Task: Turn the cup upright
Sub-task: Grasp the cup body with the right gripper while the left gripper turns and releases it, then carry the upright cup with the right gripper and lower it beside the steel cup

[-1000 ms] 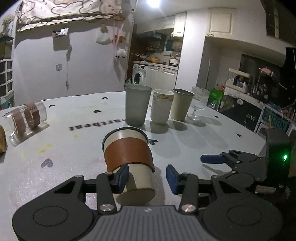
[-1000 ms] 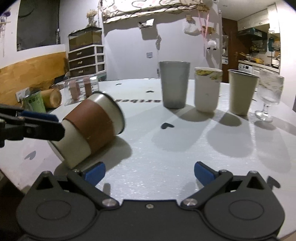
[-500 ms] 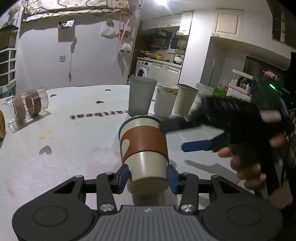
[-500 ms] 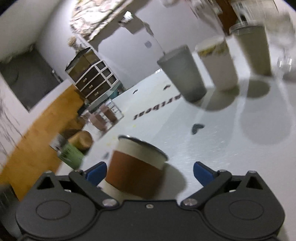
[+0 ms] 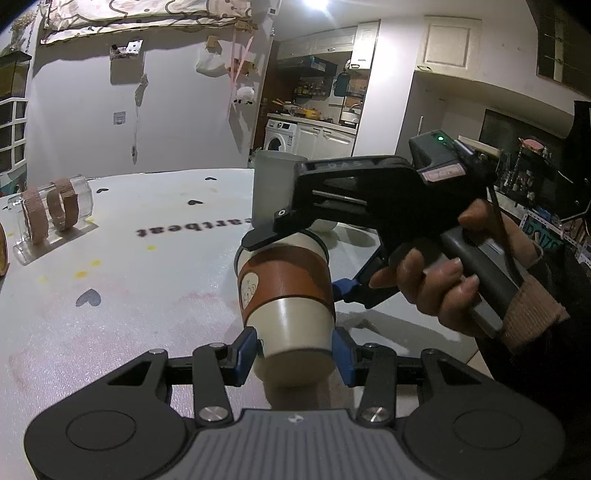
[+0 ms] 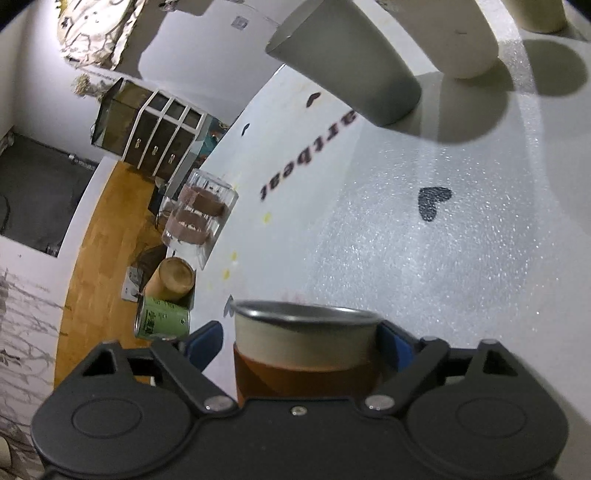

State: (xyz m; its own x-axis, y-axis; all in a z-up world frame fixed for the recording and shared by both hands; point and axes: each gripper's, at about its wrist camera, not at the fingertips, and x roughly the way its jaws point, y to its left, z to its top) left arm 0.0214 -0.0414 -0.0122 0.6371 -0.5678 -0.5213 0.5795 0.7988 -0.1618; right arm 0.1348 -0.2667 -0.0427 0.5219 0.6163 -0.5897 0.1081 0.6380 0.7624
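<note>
A cream paper cup with a brown sleeve [image 5: 286, 291] is held off the white table [image 5: 129, 302], tilted with its base toward my left gripper. My left gripper [image 5: 295, 350] is shut on the cup's base end. My right gripper [image 6: 301, 339], rolled on its side, has its jaws on either side of the cup's rim end [image 6: 306, 332], the left one with a small gap; in the left wrist view it comes in from the right [image 5: 354, 229], over the cup's mouth.
A grey cup [image 6: 347, 70] and a white cup [image 6: 443, 33] stand upright at the back. A clear holder with brown rings [image 5: 51, 214] lies at the left. A green can [image 6: 162, 319] and a wooden cylinder [image 6: 173, 278] lie near the table's edge.
My left gripper has closed on the cup's base and lifted it. My right gripper has swung in, rolled sideways, and closed around the cup's rim end.
</note>
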